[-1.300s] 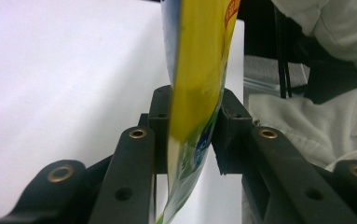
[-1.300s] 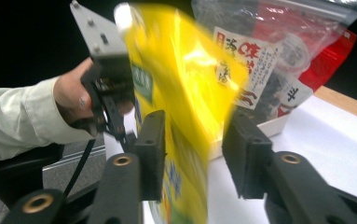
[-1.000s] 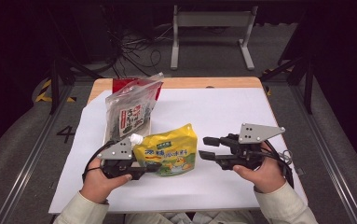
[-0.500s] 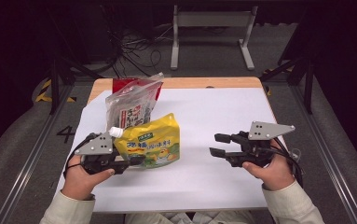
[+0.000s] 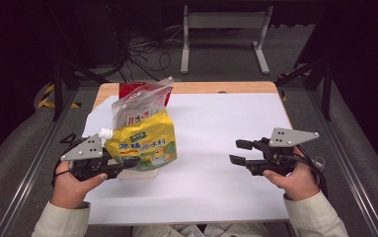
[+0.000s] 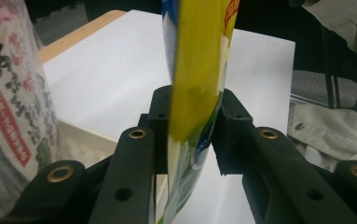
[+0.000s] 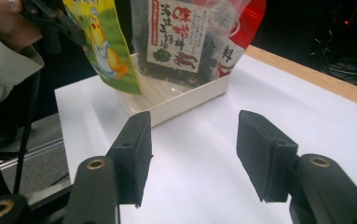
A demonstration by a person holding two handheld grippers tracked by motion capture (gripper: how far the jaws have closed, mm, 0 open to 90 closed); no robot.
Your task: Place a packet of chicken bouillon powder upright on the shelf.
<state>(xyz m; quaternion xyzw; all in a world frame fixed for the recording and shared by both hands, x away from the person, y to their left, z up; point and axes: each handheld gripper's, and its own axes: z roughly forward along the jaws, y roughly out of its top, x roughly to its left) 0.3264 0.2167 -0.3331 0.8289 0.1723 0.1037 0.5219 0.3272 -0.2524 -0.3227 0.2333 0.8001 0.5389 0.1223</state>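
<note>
Left gripper view: my left gripper (image 6: 192,135) has both pads pressed onto the lower edge of the yellow pouch (image 6: 197,70), which stands upright between them.
High view, left side: my left gripper (image 5: 127,163) holds the yellow pouch (image 5: 144,143) over the near end of the white tray (image 5: 142,174); the pouch's white spout points up and to the left.
Right gripper view: my right gripper (image 7: 192,154) has its jaws well apart with nothing between them but bare white sheet; they have just been opening.
High view, right side: my right gripper (image 5: 240,152) sits well apart from the white tray, to its right, over the white sheet (image 5: 216,128), jaws pointing toward the tray.
Tray: low and white, at the left part of the sheet.
Behind the pouch: a clear seaweed bag (image 5: 139,106) stands in the tray, just behind the yellow pouch.
Farthest: a red packet (image 5: 127,90) rises behind the seaweed bag, at the tray's far end.
</note>
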